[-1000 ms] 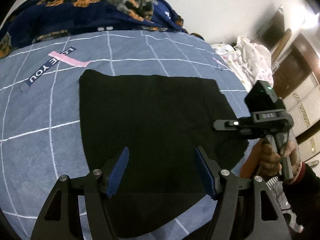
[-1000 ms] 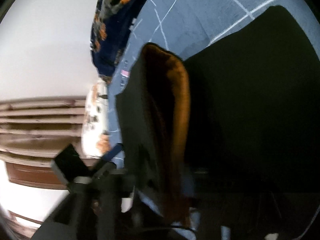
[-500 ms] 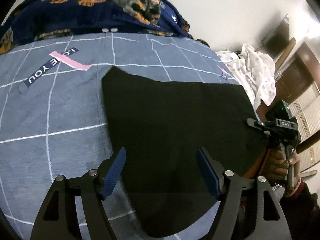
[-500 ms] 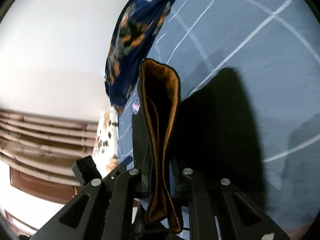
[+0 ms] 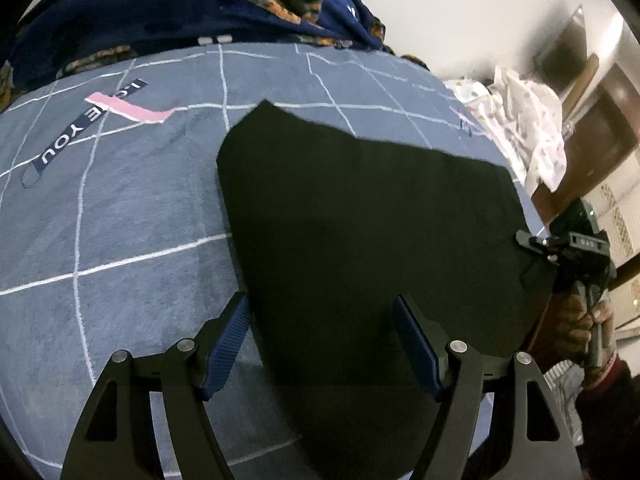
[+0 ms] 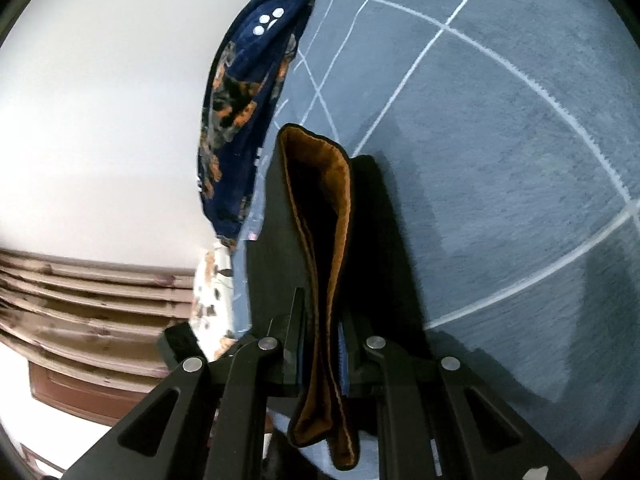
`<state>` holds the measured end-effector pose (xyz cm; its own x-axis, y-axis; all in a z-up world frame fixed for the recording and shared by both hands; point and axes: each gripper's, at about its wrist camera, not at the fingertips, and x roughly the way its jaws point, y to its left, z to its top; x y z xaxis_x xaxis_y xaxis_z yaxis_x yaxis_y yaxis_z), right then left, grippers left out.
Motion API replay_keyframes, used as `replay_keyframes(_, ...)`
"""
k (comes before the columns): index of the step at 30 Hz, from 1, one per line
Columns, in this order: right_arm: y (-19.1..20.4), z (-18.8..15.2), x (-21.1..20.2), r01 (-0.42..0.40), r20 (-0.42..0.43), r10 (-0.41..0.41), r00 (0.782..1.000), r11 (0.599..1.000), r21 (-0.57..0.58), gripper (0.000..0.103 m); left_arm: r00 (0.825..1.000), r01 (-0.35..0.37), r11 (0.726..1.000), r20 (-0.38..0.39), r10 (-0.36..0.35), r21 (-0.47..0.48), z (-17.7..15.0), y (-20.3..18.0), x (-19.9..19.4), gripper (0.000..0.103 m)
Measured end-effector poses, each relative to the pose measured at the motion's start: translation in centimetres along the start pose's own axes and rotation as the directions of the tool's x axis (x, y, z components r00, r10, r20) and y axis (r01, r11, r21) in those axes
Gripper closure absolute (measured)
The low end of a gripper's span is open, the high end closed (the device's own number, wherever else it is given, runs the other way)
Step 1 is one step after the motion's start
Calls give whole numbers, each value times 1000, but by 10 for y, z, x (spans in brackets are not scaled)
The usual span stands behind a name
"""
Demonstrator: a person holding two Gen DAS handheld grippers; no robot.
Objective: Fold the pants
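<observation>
Black pants point(image 5: 360, 240) lie spread on a grey-blue checked bedspread point(image 5: 120, 220). My left gripper point(image 5: 322, 344) is open and empty, its blue pads above the pants' near edge. My right gripper point(image 6: 322, 356) is shut on the edge of the pants point(image 6: 320, 248), whose brown lining shows as a folded upright strip. In the left wrist view the right gripper point(image 5: 568, 248) sits at the pants' right edge, held by a hand.
A dark blue patterned blanket point(image 5: 180, 12) is heaped along the far side of the bed. A pink and navy strip point(image 5: 92, 120) lies on the bedspread at left. White spotted cloth point(image 5: 532, 120) and brown wooden furniture point(image 5: 600, 128) stand at right.
The right gripper has pulled the pants' edge toward the right side of the bed, dragging the pants that way. The left gripper stays open above the near edge.
</observation>
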<state>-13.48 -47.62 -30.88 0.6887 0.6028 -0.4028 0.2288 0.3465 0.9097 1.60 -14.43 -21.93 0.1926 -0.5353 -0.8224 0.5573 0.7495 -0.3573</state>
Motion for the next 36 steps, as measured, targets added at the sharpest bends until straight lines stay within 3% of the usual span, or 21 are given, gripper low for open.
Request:
replay_keyframes(4,-4,-4,-32,-12,106,6,994,999,53,84,1000,-9,1000,-12,9,19,-3,-4,3,30)
replay_keyframes(6,4,-10,-51,-63,133,57,989,997,42,84,1000,-8,1000,-13,9,25,-3,-4,2,30)
replay_keyframes(8,19,-26,-66,-125,121,121,985,992,21,84,1000,-1,1000,-15,1,15,-1,-4,0,30)
replay_keyframes(14,9,-67,-59,-87,33,84,996,991,104,80,999,33,999,-11,-33,-42,1,1,-1,30)
replay_keyframes(24,-13,-54,-43,-100,65,89,994,975,200,72,1000,18,1000,-14,-18,-21,0,-4,-2,30)
replay_keyframes(26,-11,-53,-42,-63,66,52,996,981,182,76,1000,15,1000,-17,-15,-19,0,-5,-1,30)
replay_keyframes(27,-9,-53,-42,-45,75,33,997,985,168,92,1000,13,1000,-19,-13,-16,0,-5,-1,30)
replay_keyframes(31,13,-62,-52,-41,112,30,993,995,89,92,1000,11,1000,-25,-11,-7,1,-7,-3,30)
replay_keyframes(36,13,-82,-54,-36,78,26,997,991,126,93,999,-4,1000,-34,4,14,-2,-7,3,30)
